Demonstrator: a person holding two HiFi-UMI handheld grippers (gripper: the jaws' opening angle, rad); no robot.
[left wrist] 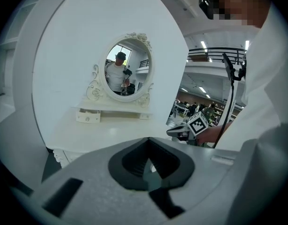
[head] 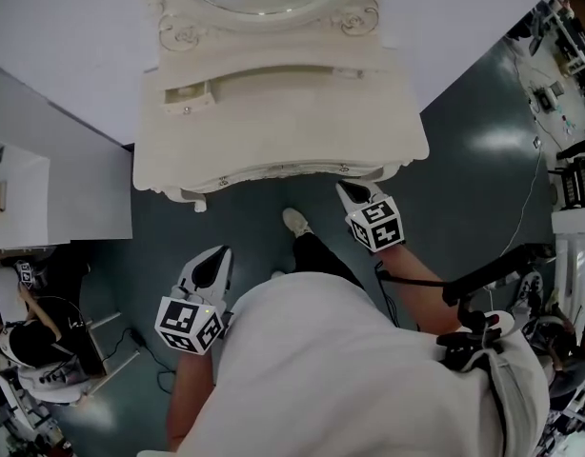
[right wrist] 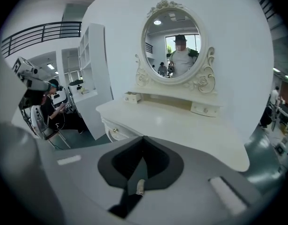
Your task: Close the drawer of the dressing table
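The cream dressing table (head: 273, 141) with its oval mirror (right wrist: 174, 43) stands ahead of me. On its raised back shelf the small left drawer (head: 188, 95) (left wrist: 87, 116) (right wrist: 131, 97) sticks out; the small right drawer (right wrist: 203, 108) sits flush. My left gripper (head: 209, 267) (left wrist: 151, 165) hangs over the floor well short of the table, jaws together and empty. My right gripper (head: 354, 195) (right wrist: 143, 161) is close to the table's front right edge, shut on nothing; its marker cube (left wrist: 199, 124) shows in the left gripper view.
A white shelf unit (head: 45, 193) stands left of the table. A seated person (head: 16, 336) is at the lower left. Cables and equipment (head: 569, 188) line the right side. My shoe (head: 294, 221) is on the dark floor before the table.
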